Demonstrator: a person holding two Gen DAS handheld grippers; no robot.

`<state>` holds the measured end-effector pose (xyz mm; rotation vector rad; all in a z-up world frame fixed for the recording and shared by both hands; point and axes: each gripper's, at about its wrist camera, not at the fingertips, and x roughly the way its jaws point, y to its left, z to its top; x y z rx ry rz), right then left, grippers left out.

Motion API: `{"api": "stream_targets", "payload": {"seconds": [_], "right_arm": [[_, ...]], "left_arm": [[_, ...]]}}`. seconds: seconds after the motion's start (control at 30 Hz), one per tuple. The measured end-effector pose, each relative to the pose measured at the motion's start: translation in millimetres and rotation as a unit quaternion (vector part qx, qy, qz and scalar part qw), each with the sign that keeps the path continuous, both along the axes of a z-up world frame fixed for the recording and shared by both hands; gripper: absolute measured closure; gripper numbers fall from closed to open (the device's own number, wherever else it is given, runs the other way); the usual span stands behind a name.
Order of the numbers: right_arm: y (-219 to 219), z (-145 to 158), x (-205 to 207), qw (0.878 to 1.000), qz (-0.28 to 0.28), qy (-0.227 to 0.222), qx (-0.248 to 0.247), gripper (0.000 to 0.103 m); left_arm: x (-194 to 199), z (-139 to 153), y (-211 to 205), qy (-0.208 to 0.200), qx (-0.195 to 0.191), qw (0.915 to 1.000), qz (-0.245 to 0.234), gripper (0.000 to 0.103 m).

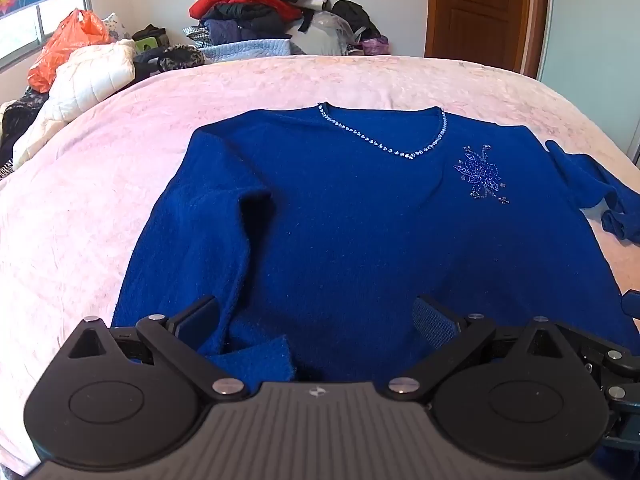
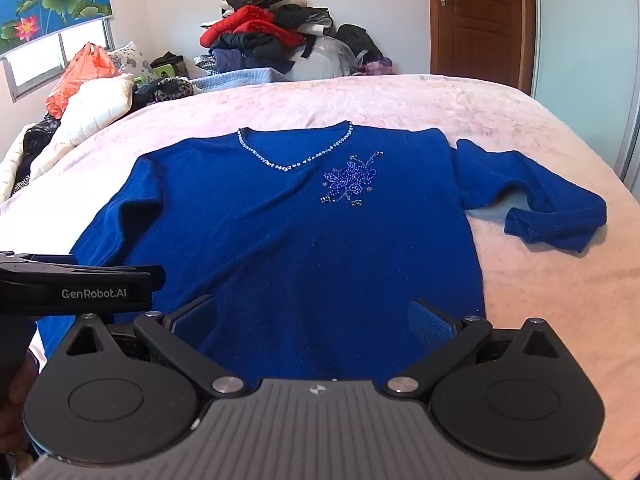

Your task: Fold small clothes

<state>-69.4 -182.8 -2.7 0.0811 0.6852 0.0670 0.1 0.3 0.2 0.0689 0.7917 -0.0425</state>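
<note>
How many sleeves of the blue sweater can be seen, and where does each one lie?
2. One sleeve lies folded along the blue sweater on its left side; the other sleeve lies bent on the pink bed cover at the right.

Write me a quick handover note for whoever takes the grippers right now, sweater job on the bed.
Left gripper: open, empty, hovering over the sweater's hem.
Right gripper: open, empty, also at the hem, beside the left one.
Sweater: blue, front up, spread on the pink bed, neckline away from you.
Done: left sleeve lies folded in over the body, cuff near the hem.
Left: right sleeve sprawls out on the bed, bent back on itself; fold it in, then fold the body.
</note>
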Motion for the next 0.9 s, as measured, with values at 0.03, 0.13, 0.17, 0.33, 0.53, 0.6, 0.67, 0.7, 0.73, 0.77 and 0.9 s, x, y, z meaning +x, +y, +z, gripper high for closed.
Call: {"api": "stream_targets", "payload": {"seconds": [0.03,0.13,0.17,0.33,0.53,0.6,0.67,0.7,0.73,0.77,0.9], "right_arm": [[-0.9,-0.7,0.8,1.000,0.001,0.009,0.011,0.000],[-1.6,-0.9,1.5,1.000,0.000,0.007,0.010,0.000],[-0.2,-0.6,0.0,1.000,0.001,0.003,0.006,0.000],[3.0,0.8,-1.6,1.000,0.000,0.003,0.006,0.000],[-1.9,-2.4,0.2,1.000,-0.001,0.004,0.008,0.000],[-3.0,-2.8,0.9,1.000,-0.001,0.004,0.009,0.000],[-3.8,-3.2,0.6,1.000,-0.001,0.004,0.009,0.000],[-4.1,-3.5,0.4,1.000,-0.002,0.004,0.009,0.000],[-4.4,-3.8,0.3,1.000,-0.002,0.004,0.009,0.000],[-4.7,-3.9,0.4,1.000,-0.002,0.004,0.009,0.000],[-4.7,-3.8,0.4,1.000,-0.002,0.004,0.009,0.000]], "left_arm": [[-0.1,0.0,-0.2,-0.001,0.000,1.0000,-0.001,0.000],[-0.9,-0.1,-2.1,-0.004,0.004,1.0000,-0.003,0.000],[-1.3,-0.1,-3.1,-0.006,0.006,1.0000,-0.005,0.000],[-6.9,-2.5,-5.0,-0.016,0.020,0.9997,-0.007,0.000],[-3.7,-1.8,-8.6,-0.015,0.021,0.9997,-0.003,0.000],[-3.4,-2.0,-7.9,-0.015,0.018,0.9997,-0.003,0.000],[-4.2,-1.7,-7.7,-0.017,0.017,0.9997,-0.003,0.000],[-4.8,-1.5,-7.9,-0.018,0.017,0.9997,-0.003,0.000],[-7.1,-0.7,-7.4,-0.020,0.017,0.9997,-0.003,0.000],[-8.0,-0.2,-6.4,-0.021,0.016,0.9996,-0.004,0.000],[-8.2,0.1,-6.2,-0.024,0.015,0.9996,-0.001,0.000]]}}
